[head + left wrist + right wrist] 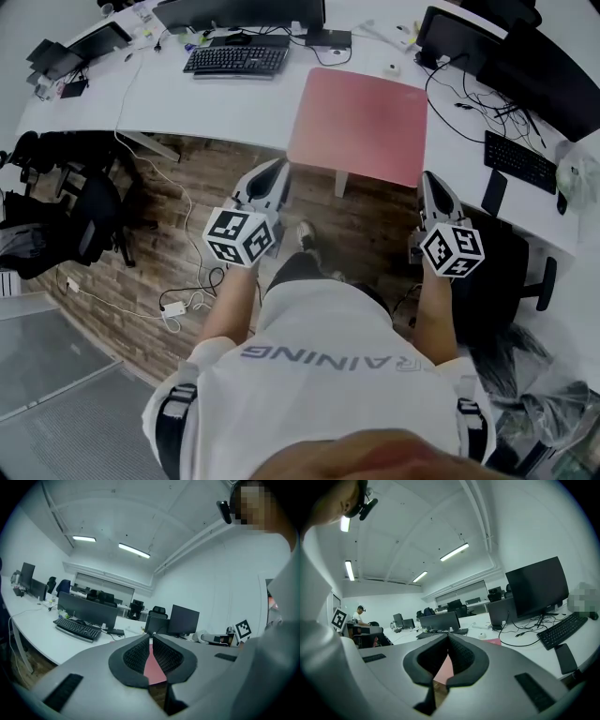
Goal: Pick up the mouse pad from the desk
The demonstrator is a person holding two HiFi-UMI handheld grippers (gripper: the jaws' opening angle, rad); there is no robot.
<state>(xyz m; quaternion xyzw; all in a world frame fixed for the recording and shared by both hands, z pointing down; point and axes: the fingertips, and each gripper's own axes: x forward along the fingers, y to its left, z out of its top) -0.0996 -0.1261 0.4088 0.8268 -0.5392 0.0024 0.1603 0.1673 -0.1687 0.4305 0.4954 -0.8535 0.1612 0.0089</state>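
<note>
Mouse pad [361, 127], a pink-red rectangle, lies flat on the white desk [216, 108]. Its near edge sits at the desk's front edge or just past it, and neither gripper touches it.

Nearest the head camera is the person's white shirt [319, 375], with both forearms reaching forward from it. The left gripper [281, 169] and right gripper [429, 175] are held side by side over the wooden floor [187, 216], each with a marker cube at its rear. Both stop short of the desk, and their tips point toward the pad's near corners.

In the left gripper view the left gripper's [151, 641] jaws meet at the tips with nothing between them. A sliver of the pad [152, 670] shows beyond, through the gap behind the tips. The right gripper view shows the same: the right gripper's [448, 637] ribbed pads are pressed together and empty, and the pad [443, 667] is in line ahead.

A white power strip [173, 307] and loose cables lie on the floor to the left, near a black office chair [89, 220]. On the desk beyond the pad sit a black keyboard [234, 59] and a monitor [239, 11]. To the right are a second keyboard [520, 161], a dark phone [494, 192] and more monitors.
</note>
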